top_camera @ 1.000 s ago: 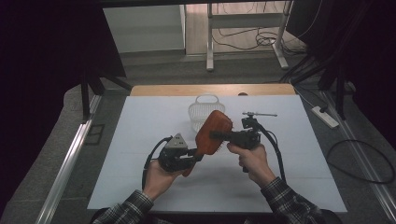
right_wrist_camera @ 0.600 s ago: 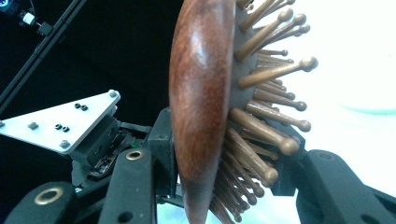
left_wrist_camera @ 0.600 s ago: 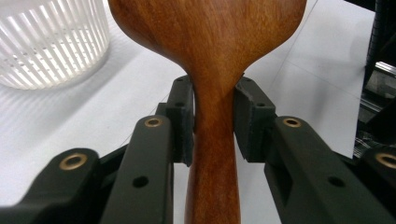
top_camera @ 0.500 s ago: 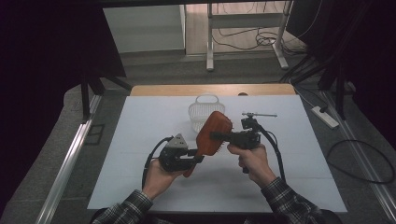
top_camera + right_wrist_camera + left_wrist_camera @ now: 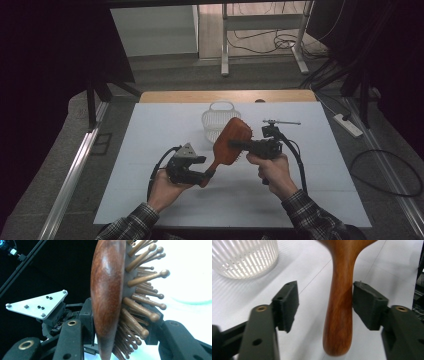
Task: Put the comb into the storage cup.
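A reddish-brown wooden hairbrush hangs tilted above the white table. My right gripper is shut on its head, one pad on the smooth back and the other among the wooden bristles, with the gripper's midpoint on the brush. My left gripper sits at the brush's handle. Its jaws have just been opening and now stand apart, with the handle between them, close to one pad and well clear of the other.
A white ribbed plastic basket stands on the table just beyond the brush, also seen as the basket from the left gripper. Dark curtains flank the table. A power strip and cables lie on the floor to the right.
The left gripper's jaws have spread off the brush handle. The brush stays where it was in the right gripper, and both hands have hardly moved.
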Tool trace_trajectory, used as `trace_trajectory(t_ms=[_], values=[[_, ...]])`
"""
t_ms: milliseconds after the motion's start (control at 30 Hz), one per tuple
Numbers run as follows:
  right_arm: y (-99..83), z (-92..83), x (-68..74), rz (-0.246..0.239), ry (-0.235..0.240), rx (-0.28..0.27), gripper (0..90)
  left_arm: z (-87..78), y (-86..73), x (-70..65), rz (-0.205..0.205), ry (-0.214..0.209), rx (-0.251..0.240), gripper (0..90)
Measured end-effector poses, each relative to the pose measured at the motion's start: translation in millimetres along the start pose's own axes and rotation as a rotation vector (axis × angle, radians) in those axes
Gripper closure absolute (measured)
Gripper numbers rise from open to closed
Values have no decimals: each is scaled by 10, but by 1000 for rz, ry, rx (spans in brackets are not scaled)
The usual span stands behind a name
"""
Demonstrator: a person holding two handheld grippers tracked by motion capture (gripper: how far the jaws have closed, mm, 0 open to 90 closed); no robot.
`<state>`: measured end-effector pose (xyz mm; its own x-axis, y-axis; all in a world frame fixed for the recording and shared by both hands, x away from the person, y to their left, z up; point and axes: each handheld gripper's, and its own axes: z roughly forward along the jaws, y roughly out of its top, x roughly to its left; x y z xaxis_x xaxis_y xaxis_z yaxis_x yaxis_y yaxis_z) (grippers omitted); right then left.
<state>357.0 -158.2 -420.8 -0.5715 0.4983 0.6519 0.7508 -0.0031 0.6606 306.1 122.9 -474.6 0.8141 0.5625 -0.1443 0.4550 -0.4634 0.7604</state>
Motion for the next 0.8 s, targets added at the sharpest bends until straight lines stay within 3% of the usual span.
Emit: trace_trajectory(t_ms=[100, 467, 800], values=[[12, -19, -8, -1, -7, -10, 548, -18, -20, 32, -11, 5, 0, 287], [52, -83, -5, -14, -26, -28, 548, -204, -126, 185, -127, -25, -22, 139], [87, -111, -2, -18, -24, -42, 548, -300, -212, 204, -134, -7, 30, 66]])
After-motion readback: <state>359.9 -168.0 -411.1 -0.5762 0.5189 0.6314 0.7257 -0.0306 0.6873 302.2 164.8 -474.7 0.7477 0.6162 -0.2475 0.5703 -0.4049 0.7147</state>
